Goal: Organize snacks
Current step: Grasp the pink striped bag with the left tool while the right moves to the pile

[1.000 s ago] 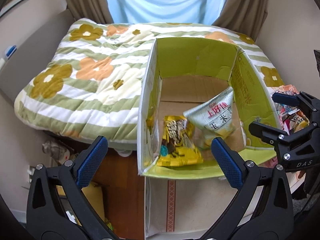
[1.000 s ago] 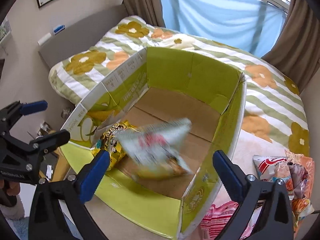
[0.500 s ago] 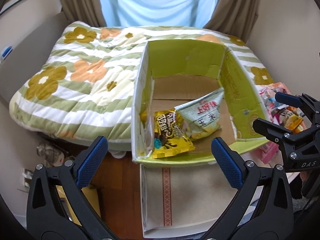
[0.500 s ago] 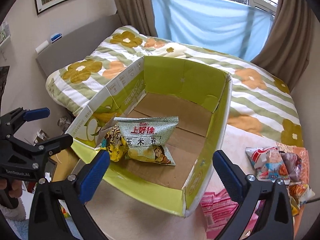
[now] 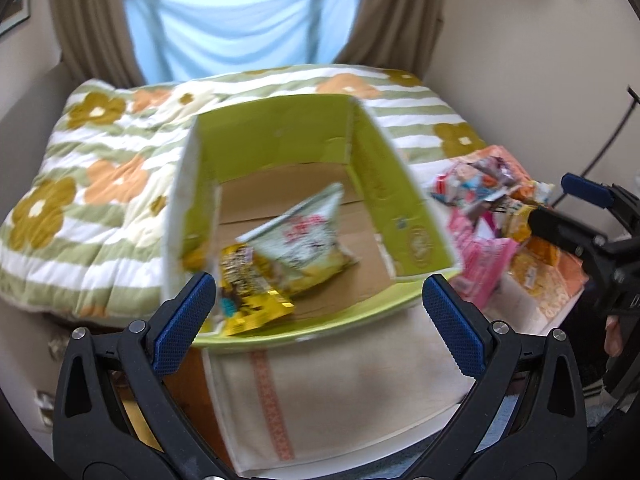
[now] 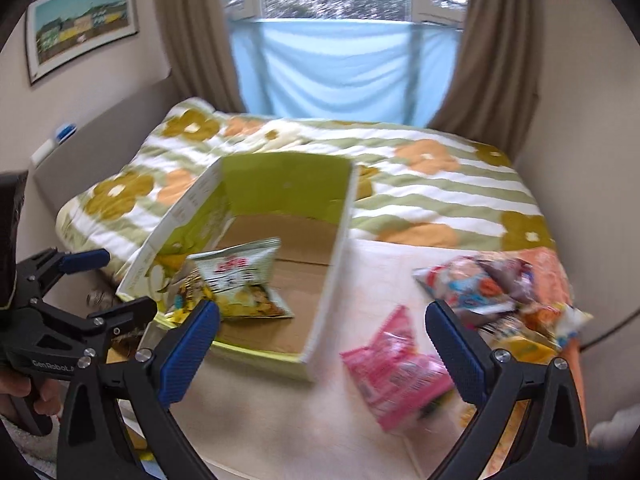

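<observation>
Right wrist view looks across a pale table [image 6: 304,420] pushed against a bed with a green-striped quilt [image 6: 440,184] printed with orange and olive flowers; beyond it hang brown curtains [image 6: 192,36] around a window screened by blue cloth [image 6: 340,76], and a framed picture [image 6: 80,20] is on the wall at left. The right gripper [image 6: 322,346] has its blue-padded fingers spread wide, empty and touching nothing, poised above the table between the box and the loose snacks. A pink snack bag [image 6: 396,372] lies flat on the table just ahead of it, its long axis running diagonally from near right to far left. Further right is a heap of mixed snack packets [image 6: 496,292], blurred.

The left gripper [image 5: 318,316] is likewise wide open and empty, hovering over the near edge of the green cardboard box [image 5: 400,208]. The box is open-topped on the table, its far end against the quilt. Inside, at the near left corner, a yellow snack bag [image 5: 248,300] lies flat, and a pale green chip bag [image 5: 308,240] leans partly over it, its sealed top pointing toward the far right of the box. Motion blur hides the print on both.
</observation>
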`<state>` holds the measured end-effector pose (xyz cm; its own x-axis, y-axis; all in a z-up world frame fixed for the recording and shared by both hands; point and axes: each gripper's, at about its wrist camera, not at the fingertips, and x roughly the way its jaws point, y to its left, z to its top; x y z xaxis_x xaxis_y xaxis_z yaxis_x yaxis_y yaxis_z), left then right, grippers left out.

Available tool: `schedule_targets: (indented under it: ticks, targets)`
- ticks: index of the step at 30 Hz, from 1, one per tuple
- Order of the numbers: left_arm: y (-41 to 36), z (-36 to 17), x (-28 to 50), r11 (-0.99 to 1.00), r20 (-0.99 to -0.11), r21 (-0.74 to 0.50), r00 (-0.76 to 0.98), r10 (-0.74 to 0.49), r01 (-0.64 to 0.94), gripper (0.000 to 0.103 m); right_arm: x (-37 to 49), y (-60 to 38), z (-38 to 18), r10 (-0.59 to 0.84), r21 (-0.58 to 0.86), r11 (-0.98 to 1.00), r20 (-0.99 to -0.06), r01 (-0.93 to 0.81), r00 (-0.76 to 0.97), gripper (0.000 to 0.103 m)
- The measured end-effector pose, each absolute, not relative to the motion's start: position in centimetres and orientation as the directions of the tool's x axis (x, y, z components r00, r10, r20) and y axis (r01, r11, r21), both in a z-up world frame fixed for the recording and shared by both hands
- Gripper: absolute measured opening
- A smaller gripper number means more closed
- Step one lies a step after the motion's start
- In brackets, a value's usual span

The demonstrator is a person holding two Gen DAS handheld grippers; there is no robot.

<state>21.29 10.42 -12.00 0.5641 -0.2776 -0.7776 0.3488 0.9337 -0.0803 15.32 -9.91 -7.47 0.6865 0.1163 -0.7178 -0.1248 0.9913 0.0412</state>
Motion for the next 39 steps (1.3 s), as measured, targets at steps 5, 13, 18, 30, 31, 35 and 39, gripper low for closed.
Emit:
schedule_targets:
  ticks: [5,13,18,30,31,35,39]
  targets:
    - [6.2,-12.0,20.5,0.917,-0.776,-0.062,0.559,-0.292,0.393,0.102,13.1,-14.8,-6.3,0.055,0.033,0.998,-0.677,-0.045,0.734,0.102]
    - [-1.7,-13.0,19.1,0.928,-0.795,-0.089,0.536,-0.284,0.361,0.102,12.6,-24.0,-7.2,0.022,0.034,0.999,-0.705,0.003,0.709,0.102]
    - [-5.5,-15.0,19.6,0.953,-0.828,-0.149,0.494,-0.266,0.262,0.103,13.5,-28.2,-8.6,0.041,0.014,0.999,-0.747,-0.045,0.664,0.102]
    - [-9.1,-19.5,20.5,0.967,-0.866,-0.219,0.483,-0.131,-0.132,0.102,17.7,-31.8,-13.5,0.168,0.029,0.967,-0.820,-0.254,0.547,0.102]
    - [-9.3,-19.8,20.4,0.965,-0.869,-0.219,0.479,-0.125,-0.145,0.102,18.1,-31.7,-14.0,0.172,0.023,0.962,-0.826,-0.272,0.536,0.102]
    - [-9.6,-21.9,20.5,0.939,-0.882,-0.257,0.452,-0.131,-0.229,0.102,19.2,-31.4,-15.5,0.181,0.015,0.951,-0.836,-0.308,0.517,0.102]
    - [-8.5,-23.7,21.2,0.882,-0.876,-0.345,0.448,-0.180,-0.320,0.102,20.1,-31.2,-16.6,0.192,0.030,0.948,-0.848,-0.317,0.495,0.102]
